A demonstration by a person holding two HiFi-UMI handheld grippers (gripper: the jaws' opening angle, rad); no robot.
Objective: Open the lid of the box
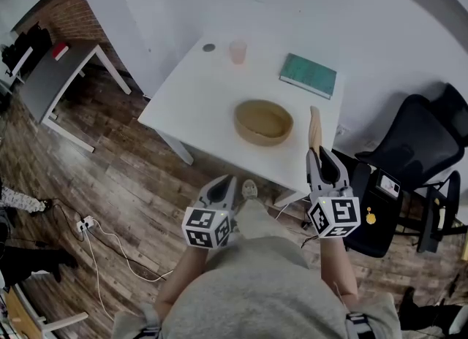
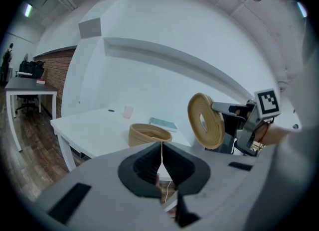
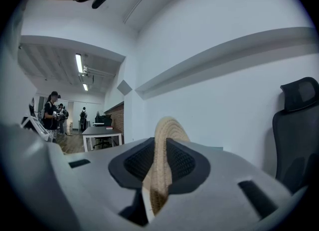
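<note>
Now your right gripper (image 1: 319,155) clamps the lid (image 1: 314,123) edge-up beside the box (image 1: 260,139). Your left gripper (image 1: 227,183) hangs closed, empty, short of the table (image 1: 196,90).

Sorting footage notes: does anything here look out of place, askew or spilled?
Only the lid: it is off the round box on the table, clamped upright on edge in the right gripper. Nothing looks spilled or damaged.
</note>
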